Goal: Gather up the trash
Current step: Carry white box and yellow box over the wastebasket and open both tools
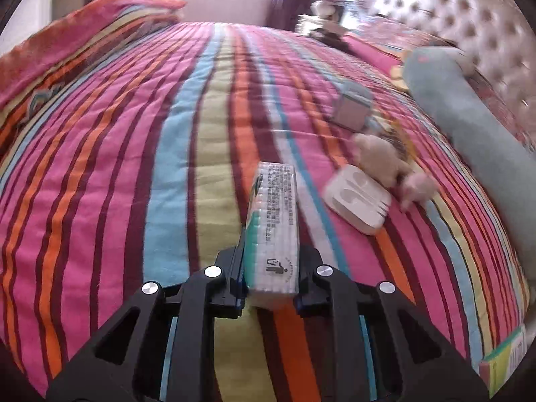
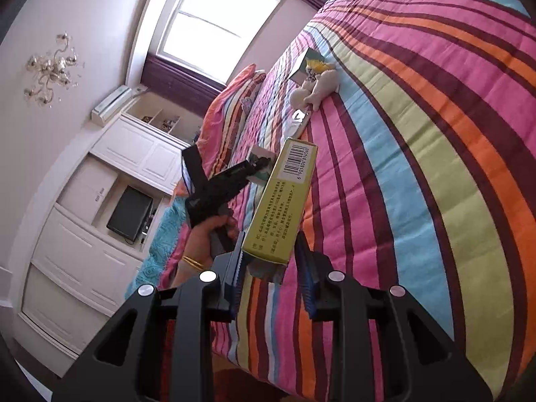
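Observation:
My left gripper is shut on a white and green tissue pack, held on edge just above the striped bedspread. My right gripper is shut on a yellow-green cardboard box with a barcode at its far end. The left gripper with its pack also shows in the right wrist view, held by a hand. On the bed lie crumpled tissue wads, a white earphone case and a small grey box.
A long grey-blue bolster lies along the tufted headboard. Folded striped bedding sits at the far left of the bed. White cabinets with a dark screen stand beyond the bed. A green box edge shows at lower right.

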